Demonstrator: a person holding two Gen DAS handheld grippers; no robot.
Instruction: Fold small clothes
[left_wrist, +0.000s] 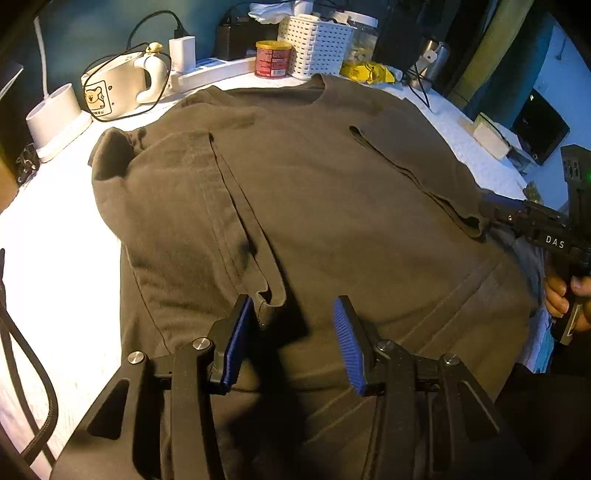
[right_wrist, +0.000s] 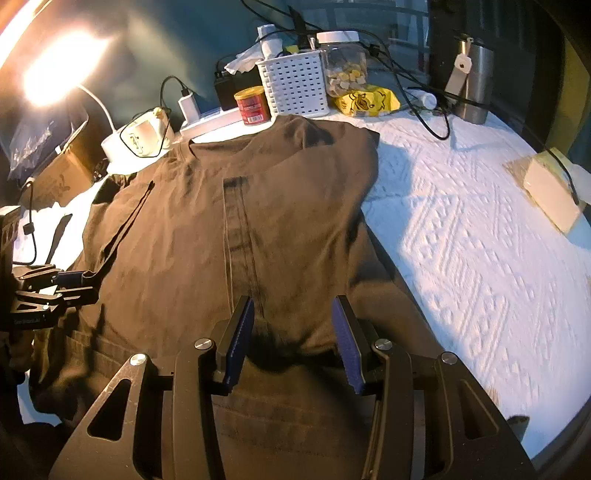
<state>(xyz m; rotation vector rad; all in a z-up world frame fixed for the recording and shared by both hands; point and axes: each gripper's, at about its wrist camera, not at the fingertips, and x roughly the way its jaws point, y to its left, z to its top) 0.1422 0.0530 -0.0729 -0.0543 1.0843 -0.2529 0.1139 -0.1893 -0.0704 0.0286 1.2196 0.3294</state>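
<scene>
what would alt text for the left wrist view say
A dark brown t-shirt lies spread on a white table, both sleeves folded inward. The left gripper hovers over its lower part, jaws open, nothing between them. A mug, red can and white basket stand behind.
</scene>
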